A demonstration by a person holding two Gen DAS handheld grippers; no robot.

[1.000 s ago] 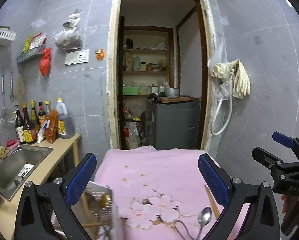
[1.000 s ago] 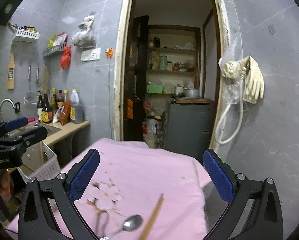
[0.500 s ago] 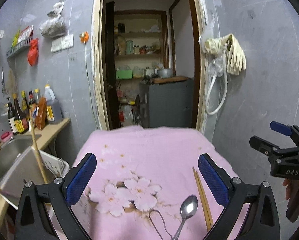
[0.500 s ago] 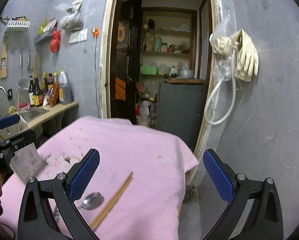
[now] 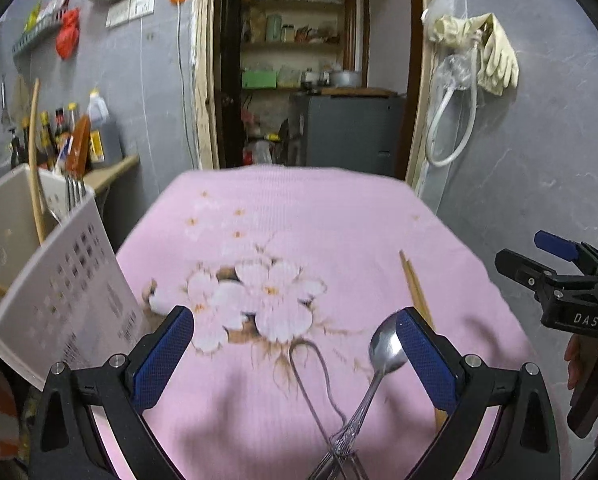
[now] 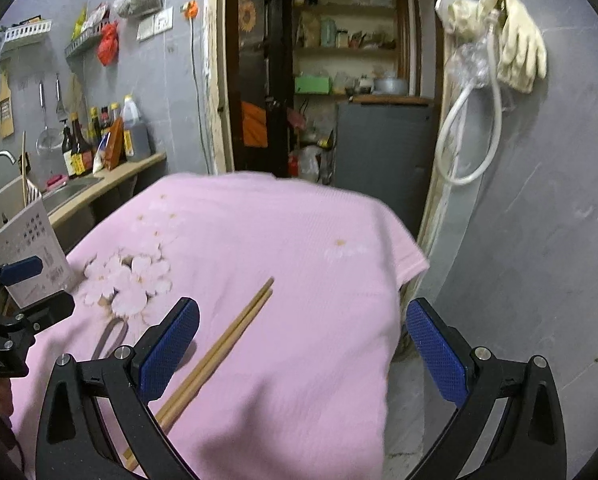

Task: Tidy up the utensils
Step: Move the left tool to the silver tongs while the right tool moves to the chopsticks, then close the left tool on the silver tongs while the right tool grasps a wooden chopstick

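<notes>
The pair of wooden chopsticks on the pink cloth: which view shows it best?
The right wrist view: the pair of wooden chopsticks runs nearly whole across the pink floral cloth, only its near end hidden behind the open right gripper. In the left wrist view, the open left gripper covers much of them.

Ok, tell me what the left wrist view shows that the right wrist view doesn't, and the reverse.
Only the left wrist view shows the spoon lying across the wire whisk's handle, and the forks standing in the white holder. Only the right wrist view shows the sink faucet and the cloth's right edge hanging down. Both show the pink cloth, the chopsticks, the holder, and both grippers open and empty.
</notes>
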